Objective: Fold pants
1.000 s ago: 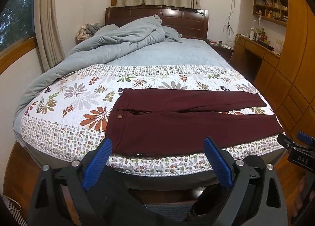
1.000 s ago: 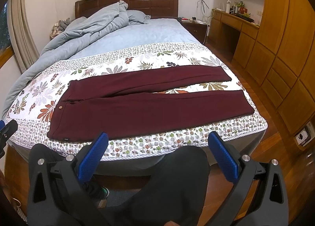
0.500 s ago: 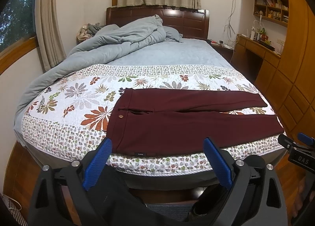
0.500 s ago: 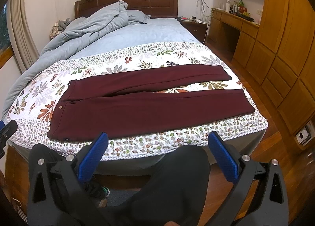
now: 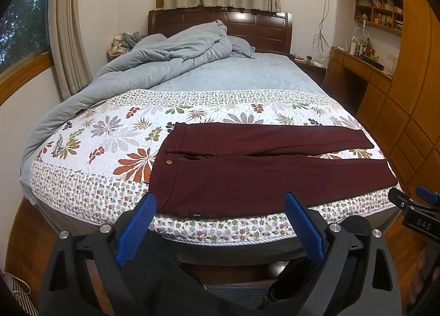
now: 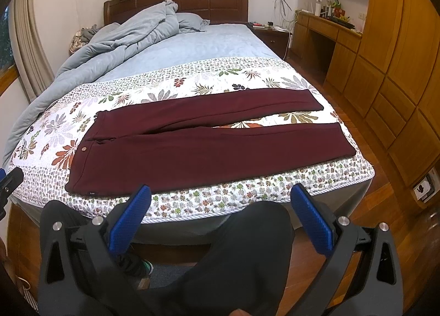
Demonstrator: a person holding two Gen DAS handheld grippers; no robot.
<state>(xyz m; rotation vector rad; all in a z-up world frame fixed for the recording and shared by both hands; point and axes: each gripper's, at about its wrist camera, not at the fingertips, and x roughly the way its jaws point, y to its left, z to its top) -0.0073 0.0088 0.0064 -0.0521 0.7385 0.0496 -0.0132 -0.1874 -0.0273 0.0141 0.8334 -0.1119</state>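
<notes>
Dark maroon pants [image 5: 247, 173] lie flat on the floral quilt [image 5: 110, 134] at the foot of the bed, waistband to the left, both legs stretched right with a narrow gap between them. They also show in the right wrist view [image 6: 198, 137]. My left gripper [image 5: 220, 203] is open and empty, held off the bed just before the near edge, facing the waistband end. My right gripper [image 6: 222, 197] is open and empty, also short of the bed edge, facing the middle of the near leg.
A rumpled grey-blue duvet [image 5: 170, 52] is heaped at the head of the bed by the dark wooden headboard [image 5: 264, 30]. Wooden cabinets [image 6: 398, 54] and a desk [image 6: 327, 27] line the right wall. The person's dark-trousered legs [image 6: 242, 255] are below the grippers.
The left gripper has drifted slightly toward the bed; the pants sit a little nearer in its view. The right view is almost unchanged.
</notes>
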